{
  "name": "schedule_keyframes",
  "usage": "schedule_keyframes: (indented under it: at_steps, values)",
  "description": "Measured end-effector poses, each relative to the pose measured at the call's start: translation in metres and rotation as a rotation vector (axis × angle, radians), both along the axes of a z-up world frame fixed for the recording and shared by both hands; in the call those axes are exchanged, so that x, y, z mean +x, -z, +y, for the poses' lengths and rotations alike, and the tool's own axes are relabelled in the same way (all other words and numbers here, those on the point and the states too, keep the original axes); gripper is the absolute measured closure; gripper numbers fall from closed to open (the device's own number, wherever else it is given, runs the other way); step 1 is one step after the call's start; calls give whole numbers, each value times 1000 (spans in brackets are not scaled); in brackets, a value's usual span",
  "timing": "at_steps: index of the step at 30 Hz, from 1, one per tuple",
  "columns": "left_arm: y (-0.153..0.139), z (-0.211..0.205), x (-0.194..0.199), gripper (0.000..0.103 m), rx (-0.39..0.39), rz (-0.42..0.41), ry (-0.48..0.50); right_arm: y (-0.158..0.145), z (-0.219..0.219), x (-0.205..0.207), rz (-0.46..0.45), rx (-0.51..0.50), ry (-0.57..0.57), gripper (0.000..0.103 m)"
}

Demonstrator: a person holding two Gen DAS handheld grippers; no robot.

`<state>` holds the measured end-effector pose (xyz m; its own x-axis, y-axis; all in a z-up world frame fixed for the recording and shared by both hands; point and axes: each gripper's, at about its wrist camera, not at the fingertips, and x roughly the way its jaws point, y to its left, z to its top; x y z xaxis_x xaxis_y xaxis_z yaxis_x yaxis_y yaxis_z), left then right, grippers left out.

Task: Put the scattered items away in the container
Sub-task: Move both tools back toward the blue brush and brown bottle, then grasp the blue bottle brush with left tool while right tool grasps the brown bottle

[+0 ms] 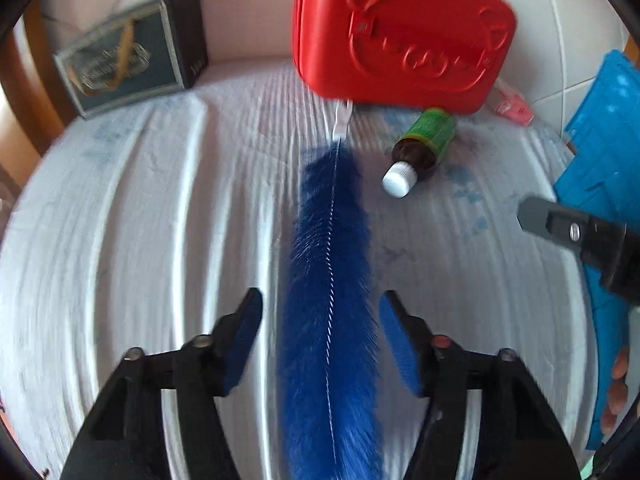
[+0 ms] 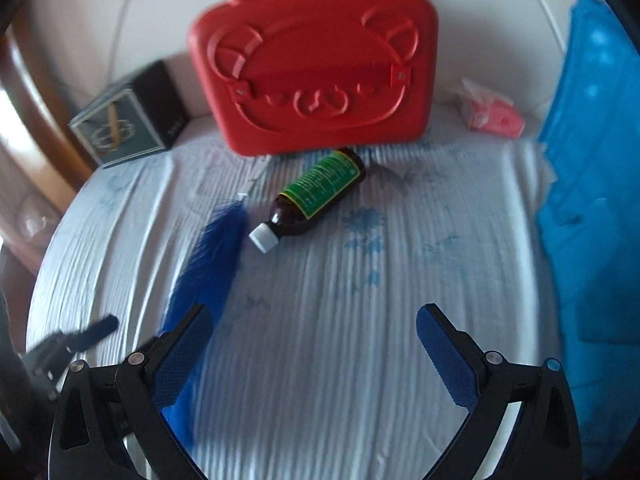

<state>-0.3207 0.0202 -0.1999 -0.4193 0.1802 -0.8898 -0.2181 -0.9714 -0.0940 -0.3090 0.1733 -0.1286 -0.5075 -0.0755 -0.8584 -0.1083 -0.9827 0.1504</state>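
Observation:
A long blue feather (image 1: pixel 332 304) lies on the white bedsheet, its quill pointing at a red plastic case (image 1: pixel 396 32) standing upright at the back. My left gripper (image 1: pixel 320 320) is open, its jaws on either side of the feather without touching it. A brown bottle (image 1: pixel 420 148) with a green label and white cap lies beside the feather's quill end. In the right wrist view the case (image 2: pixel 316 76), bottle (image 2: pixel 316 196) and feather (image 2: pixel 212 272) show ahead. My right gripper (image 2: pixel 312 344) is open and empty, and shows in the left wrist view (image 1: pixel 560 228) at the right.
A dark box (image 1: pixel 132 56) stands at the back left against the wall. A pink tissue pack (image 2: pixel 490 114) lies at the back right. A blue mat (image 2: pixel 592 200) covers the right side. A wooden bed frame (image 2: pixel 36 120) runs along the left.

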Motion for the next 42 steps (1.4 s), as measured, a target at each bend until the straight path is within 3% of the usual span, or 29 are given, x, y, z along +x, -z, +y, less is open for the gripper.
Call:
schedule_keyframes:
  at_steps: [1, 8, 10, 12, 14, 15, 19, 26, 27, 30, 31, 37, 41, 42]
  values:
    - [10, 0, -7, 60, 8, -17, -2, 8, -1, -10, -9, -7, 11, 0]
    - [43, 4, -42, 60, 33, -48, 8, 54, -21, -75, -49, -19, 12, 12]
    - [43, 9, -47, 60, 21, -25, 20, 67, -26, -90, -65, -24, 8, 32]
    - [43, 12, -51, 60, 19, -15, 23, 78, -28, -100, -76, -45, 7, 36]
    - [43, 15, -55, 62, 17, -5, 18, 86, -30, -107, -81, -26, 1, 48]
    - [43, 15, -55, 68, 8, 1, 15, 88, -30, -107, -83, -7, -3, 70]
    - [42, 12, -53, 80, 1, 7, 5, 83, -20, -92, -78, 35, -26, 72]
    - [41, 9, -50, 82, 4, -9, -3, 74, 3, -47, -131, 70, -53, 76]
    - [42, 11, -52, 82, 2, -16, -4, 71, 7, -41, -124, 56, -52, 75]
    - [45, 16, -60, 82, 2, -18, -8, 56, 13, -41, -79, 47, -27, 53]
    - [46, 18, -60, 82, -3, -13, -9, 52, 16, -45, -63, 45, -20, 50]
    - [48, 25, -74, 82, -20, 21, -15, 66, 21, -91, -47, 6, 22, 50]
    - [48, 25, -71, 83, -29, 35, -12, 84, 16, -105, -73, 33, -5, 65]
    - [48, 24, -68, 83, -30, 34, -13, 84, 16, -103, -78, 31, -10, 74]
